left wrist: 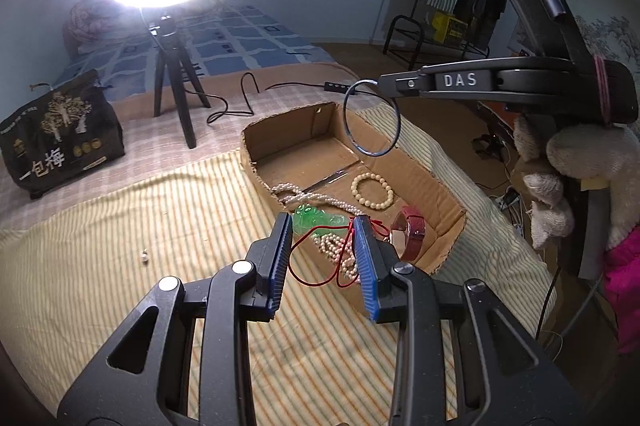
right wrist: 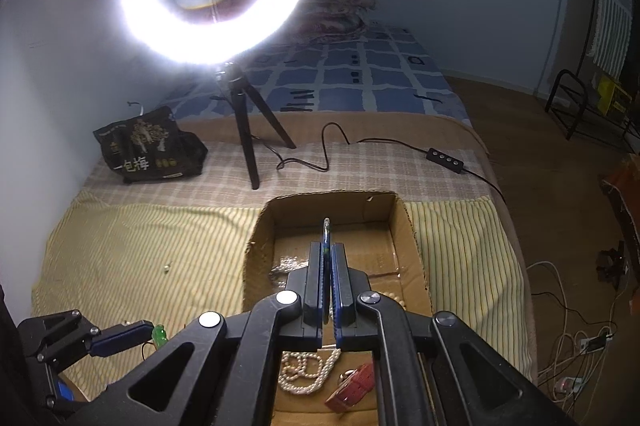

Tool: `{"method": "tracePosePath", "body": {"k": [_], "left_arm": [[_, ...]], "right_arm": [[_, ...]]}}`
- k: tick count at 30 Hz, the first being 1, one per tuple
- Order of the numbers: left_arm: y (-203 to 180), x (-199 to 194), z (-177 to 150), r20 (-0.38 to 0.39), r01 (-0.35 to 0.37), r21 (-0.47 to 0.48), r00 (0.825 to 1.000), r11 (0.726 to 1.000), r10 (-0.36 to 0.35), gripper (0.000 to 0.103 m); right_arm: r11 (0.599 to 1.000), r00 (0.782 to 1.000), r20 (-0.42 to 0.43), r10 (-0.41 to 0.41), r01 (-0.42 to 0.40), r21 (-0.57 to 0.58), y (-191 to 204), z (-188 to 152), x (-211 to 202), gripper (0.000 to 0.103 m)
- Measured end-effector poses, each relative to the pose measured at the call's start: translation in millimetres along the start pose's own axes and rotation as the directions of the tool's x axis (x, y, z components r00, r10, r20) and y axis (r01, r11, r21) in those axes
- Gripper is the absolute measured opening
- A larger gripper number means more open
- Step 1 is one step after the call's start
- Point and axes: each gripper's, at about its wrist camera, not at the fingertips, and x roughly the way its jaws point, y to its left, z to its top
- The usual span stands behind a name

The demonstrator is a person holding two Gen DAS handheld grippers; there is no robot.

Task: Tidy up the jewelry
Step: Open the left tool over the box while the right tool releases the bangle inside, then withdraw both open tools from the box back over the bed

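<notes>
A cardboard box lies on the striped cloth and holds a pearl necklace, a cream bead bracelet, a red watch and a green pendant on a red cord. My left gripper is open at the box's near edge, its fingers on either side of the pendant and cord. My right gripper is shut on a thin bangle and holds it in the air above the box; it shows edge-on in the right wrist view.
A ring light on a tripod stands behind the box, its cable and switch trailing right. A black snack bag sits at the far left. A small earring lies on the striped cloth. The bed's edge drops off to the right.
</notes>
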Motion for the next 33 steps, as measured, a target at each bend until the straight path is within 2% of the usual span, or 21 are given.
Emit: {"method": "tracePosePath", "body": {"k": [10,20,21,22,24,25,26,28,31,33], "left_arm": [[-8,25,5,-0.018,0.016,0.009,1.0,1.0,-0.016,0.031],[-18,39,4,-0.034,0.02,0.026,0.999,0.999,-0.019,0.031],[-19,40,4,-0.034,0.02,0.029,0.999,0.999,-0.019,0.031],[-20,41,3,-0.033,0.024,0.031,0.999,0.999,-0.023,0.032],[-22,42,2,-0.042,0.025,0.034,0.999,0.999,-0.024,0.042],[-23,42,2,-0.041,0.022,0.035,0.999,0.999,-0.02,0.057],[-23,42,1,-0.035,0.019,0.036,0.999,0.999,-0.018,0.065],[-25,39,0,-0.022,0.017,0.044,1.0,0.999,-0.016,0.065],[-25,40,0,-0.034,0.008,0.048,0.999,0.999,-0.007,0.066],[-25,40,-1,-0.04,0.007,0.044,0.999,0.999,-0.005,0.066]], "right_arm": [[1.0,0.999,-0.028,-0.016,0.016,0.021,-15,7,29,0.001],[0.999,0.999,-0.039,0.002,0.0,0.044,-24,7,39,0.003],[0.999,0.999,-0.039,0.004,-0.002,0.045,-24,7,40,0.011],[0.999,0.999,-0.038,0.004,-0.002,0.048,-25,7,40,0.026],[0.998,1.0,-0.028,0.004,-0.002,0.06,-26,6,39,0.035],[0.998,1.0,-0.026,0.004,-0.003,0.065,-26,6,38,0.041],[0.998,1.0,-0.027,0.002,-0.001,0.069,-27,5,38,0.046],[0.997,1.0,-0.026,-0.006,0.008,0.074,-28,4,38,0.07],[0.996,1.0,-0.008,-0.017,0.018,0.089,-29,3,36,0.085],[0.995,1.0,-0.005,-0.021,0.021,0.099,-31,2,36,0.088]]}}
